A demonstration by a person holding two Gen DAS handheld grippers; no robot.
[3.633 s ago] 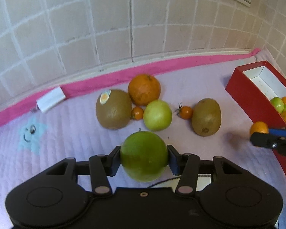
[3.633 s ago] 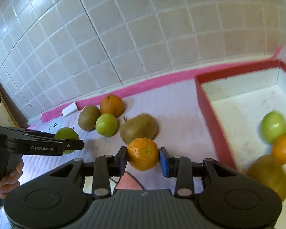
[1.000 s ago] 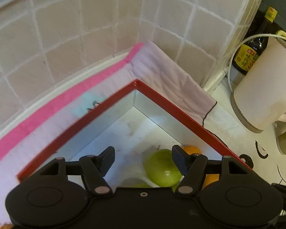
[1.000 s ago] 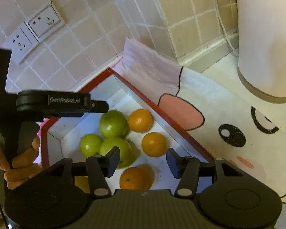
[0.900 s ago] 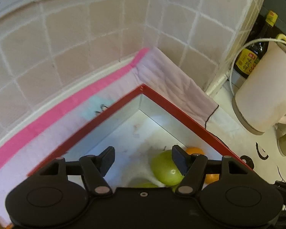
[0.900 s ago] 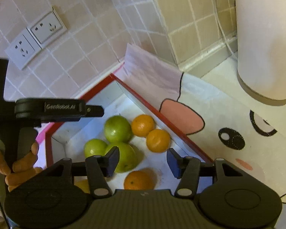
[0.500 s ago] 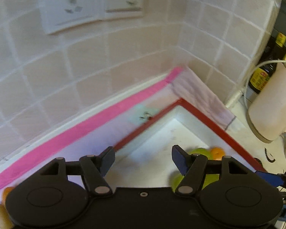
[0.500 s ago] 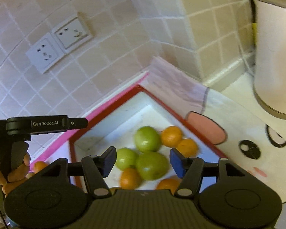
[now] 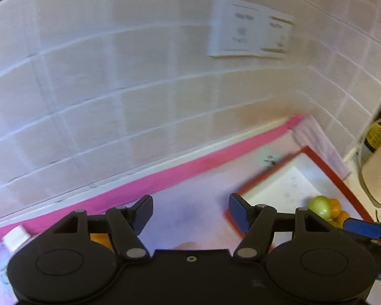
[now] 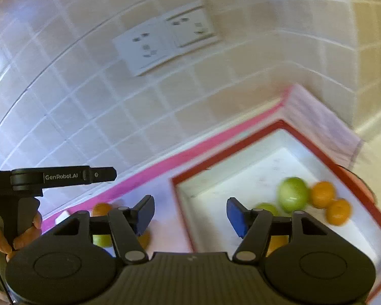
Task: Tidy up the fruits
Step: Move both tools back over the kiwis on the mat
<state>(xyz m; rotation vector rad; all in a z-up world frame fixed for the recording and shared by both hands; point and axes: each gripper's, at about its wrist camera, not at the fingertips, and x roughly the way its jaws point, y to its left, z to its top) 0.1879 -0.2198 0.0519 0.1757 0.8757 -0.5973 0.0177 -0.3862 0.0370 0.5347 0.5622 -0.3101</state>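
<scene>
Red-rimmed, the box (image 10: pixel 304 137) is sitting in the tiled corner, its near white floor lying bare. Green fruit (image 10: pixel 292 194) and oranges (image 10: pixel 322 194) are clustering at its far side. Both the left gripper (image 9: pixel 190 209) and right gripper (image 10: pixel 190 212) are hovering spread wide, carrying nothing, over the pink-edged mat (image 9: pixel 190 213).

Empty right claw (image 10: pixel 190 212) beside red box (image 10: pixel 317 150)

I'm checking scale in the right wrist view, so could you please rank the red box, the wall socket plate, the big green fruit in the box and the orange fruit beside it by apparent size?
1. Red box
2. Wall socket plate
3. Green fruit
4. Orange fruit

The view is blurred, and the socket plate is farther away, so its rank is apparent only.
</scene>
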